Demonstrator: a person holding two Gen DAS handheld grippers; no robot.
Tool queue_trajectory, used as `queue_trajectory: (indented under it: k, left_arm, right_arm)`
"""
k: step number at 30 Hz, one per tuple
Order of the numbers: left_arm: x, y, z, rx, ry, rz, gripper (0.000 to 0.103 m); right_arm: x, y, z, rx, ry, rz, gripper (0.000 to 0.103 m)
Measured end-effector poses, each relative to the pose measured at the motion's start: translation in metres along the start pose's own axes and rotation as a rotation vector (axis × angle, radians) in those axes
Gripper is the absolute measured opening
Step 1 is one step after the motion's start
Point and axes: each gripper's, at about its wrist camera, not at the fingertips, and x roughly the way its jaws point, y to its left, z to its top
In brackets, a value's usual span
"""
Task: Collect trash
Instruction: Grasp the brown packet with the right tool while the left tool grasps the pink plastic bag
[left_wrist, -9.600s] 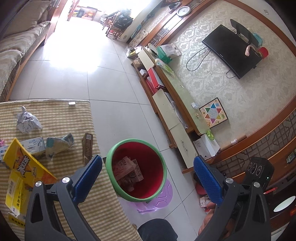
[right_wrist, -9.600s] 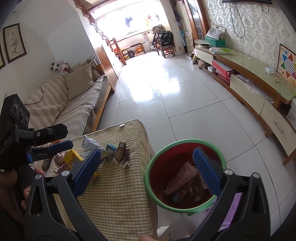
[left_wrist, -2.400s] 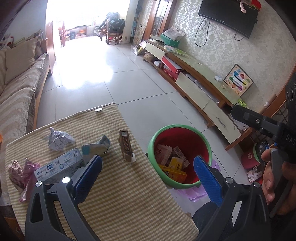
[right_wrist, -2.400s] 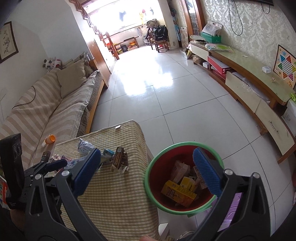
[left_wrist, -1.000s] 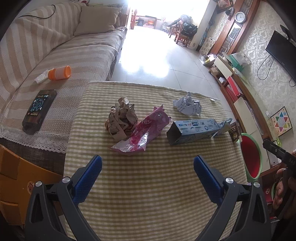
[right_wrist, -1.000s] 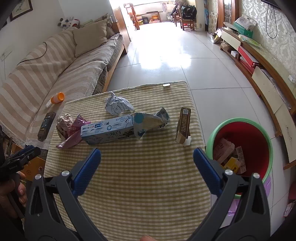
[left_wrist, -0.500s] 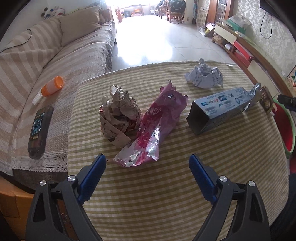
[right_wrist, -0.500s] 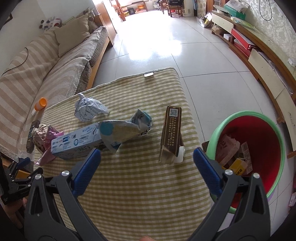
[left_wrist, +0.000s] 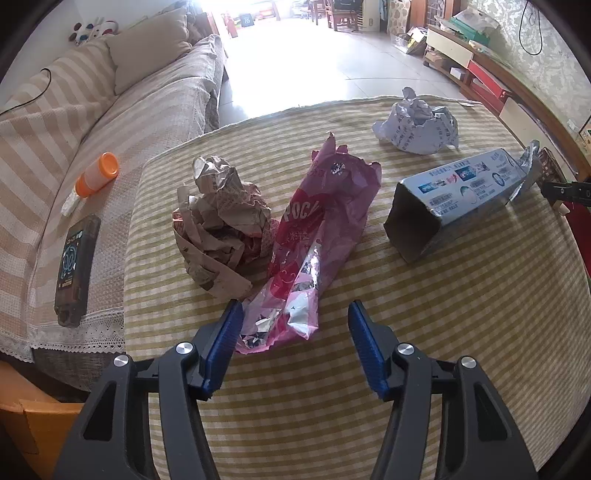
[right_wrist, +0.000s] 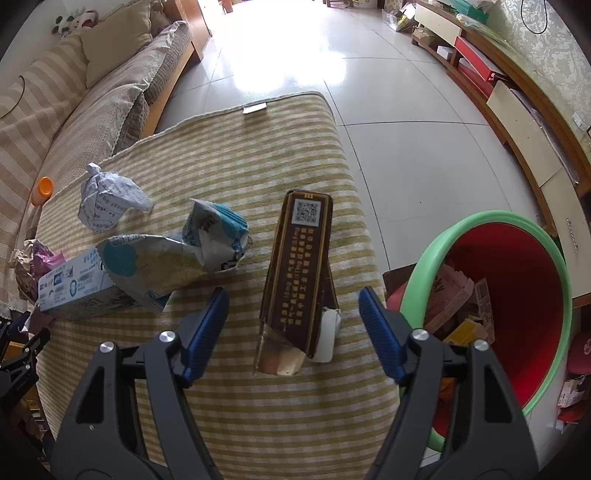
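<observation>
A pink foil wrapper (left_wrist: 314, 229) lies on the striped tablecloth (left_wrist: 443, 332). Its near end sits between the jaws of my left gripper (left_wrist: 294, 310), which are closing. The left pad is close to the foil and the right pad stands apart from it. A long brown box with a QR label (right_wrist: 299, 266) lies near the table's right edge. My right gripper (right_wrist: 292, 295) straddles its near end with closing jaws, and neither pad touches it. The red bin with a green rim (right_wrist: 487, 216) stands on the floor to the right and holds several cartons.
Crumpled brown paper (left_wrist: 221, 225), a white paper ball (left_wrist: 417, 125), a blue-white toothpaste box (left_wrist: 461, 188) and a torn blue-white bag (right_wrist: 210, 232) also lie on the cloth. On the sofa to the left are an orange-capped bottle (left_wrist: 98, 175) and a dark flat box (left_wrist: 75, 266).
Both grippers have come down toward the table and their jaws have narrowed. The pink wrapper now lies between the left jaws and the brown box between the right jaws.
</observation>
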Motion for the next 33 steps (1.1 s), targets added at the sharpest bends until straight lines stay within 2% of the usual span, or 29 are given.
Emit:
queue_trajectory:
  k: [1, 2, 3, 4, 6, 7, 9, 13, 24, 33]
  left_arm:
    - [0.000, 0.000, 0.001, 0.000, -0.002, 0.001, 0.051]
    - [0.000, 0.000, 0.001, 0.000, -0.006, 0.004, 0.048]
    - [-0.001, 0.000, 0.002, -0.001, -0.010, 0.007, 0.040]
    - [-0.001, 0.000, 0.003, -0.003, -0.008, 0.006, 0.029]
    - [-0.003, 0.000, 0.003, -0.008, -0.012, -0.006, 0.023]
    - [-0.005, 0.000, 0.002, -0.010, -0.017, -0.010, 0.021]
    - [-0.007, 0.001, 0.000, -0.017, -0.021, -0.019, 0.013]
    - [-0.018, -0.002, -0.004, -0.041, -0.042, -0.037, 0.010]
    - [-0.056, 0.001, -0.017, -0.089, -0.105, -0.082, 0.009]
    - [-0.105, -0.004, -0.025, -0.106, -0.182, -0.103, 0.009]
  right_arm:
    - [0.001, 0.000, 0.000, -0.004, 0.001, 0.001, 0.064]
    - [0.002, 0.001, 0.000, -0.007, 0.002, 0.000, 0.056]
    - [0.003, 0.002, 0.000, -0.010, 0.004, -0.001, 0.046]
    - [0.003, 0.002, -0.001, -0.013, 0.006, -0.003, 0.043]
    - [0.002, 0.002, -0.001, -0.019, 0.006, 0.001, 0.027]
    - [0.000, 0.003, -0.002, -0.023, 0.000, 0.005, 0.024]
    - [-0.003, 0.003, -0.004, -0.031, -0.006, 0.001, 0.023]
    - [-0.013, 0.002, -0.009, -0.026, -0.029, 0.018, 0.023]
    - [-0.068, 0.009, -0.027, -0.041, -0.099, 0.058, 0.023]
    - [-0.118, 0.017, -0.048, -0.065, -0.163, 0.113, 0.023]
